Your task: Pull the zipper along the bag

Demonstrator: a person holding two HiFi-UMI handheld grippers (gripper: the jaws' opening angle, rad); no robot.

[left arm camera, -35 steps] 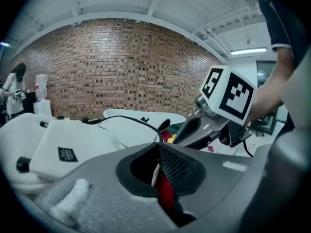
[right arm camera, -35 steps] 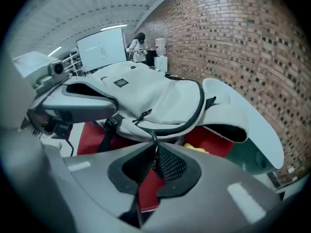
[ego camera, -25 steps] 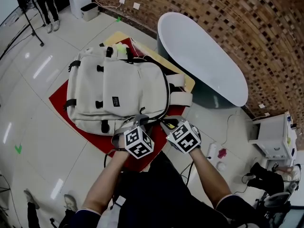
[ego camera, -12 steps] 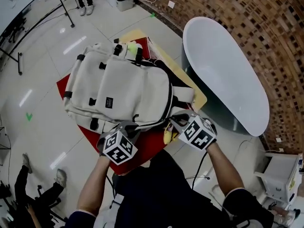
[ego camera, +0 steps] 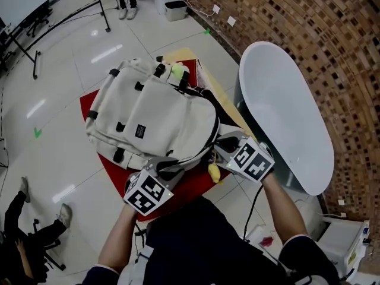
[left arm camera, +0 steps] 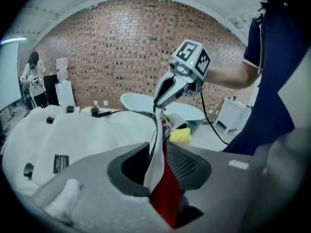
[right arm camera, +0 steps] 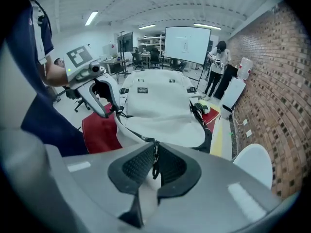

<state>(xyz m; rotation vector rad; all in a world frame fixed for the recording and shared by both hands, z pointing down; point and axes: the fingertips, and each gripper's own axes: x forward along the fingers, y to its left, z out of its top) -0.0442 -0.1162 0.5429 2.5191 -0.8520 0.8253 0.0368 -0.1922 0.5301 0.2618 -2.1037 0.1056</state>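
Right claw (right arm camera: 154, 155) pinching zipper pull (right arm camera: 155, 169); track (ego camera: 216, 120) runs 12 o'clock along backpack (ego camera: 154, 114); left claw (left arm camera: 163, 165) opening, fabric edge (left arm camera: 156, 147) between.

Your backpack (ego camera: 160, 114) cream with black zip trim, zipper pull (right arm camera: 154, 163) black, mat (ego camera: 190, 186) red, wall (ego camera: 309, 34) brown speckled brick, table (ego camera: 285, 111) white

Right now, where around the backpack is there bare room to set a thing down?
The white oval top, right of the backpack, is bare. A red mat strip along the backpack's near edge is free. The near right corner is crowded: the right hand-held gripper, shut on the zipper pull, and a yellow object.
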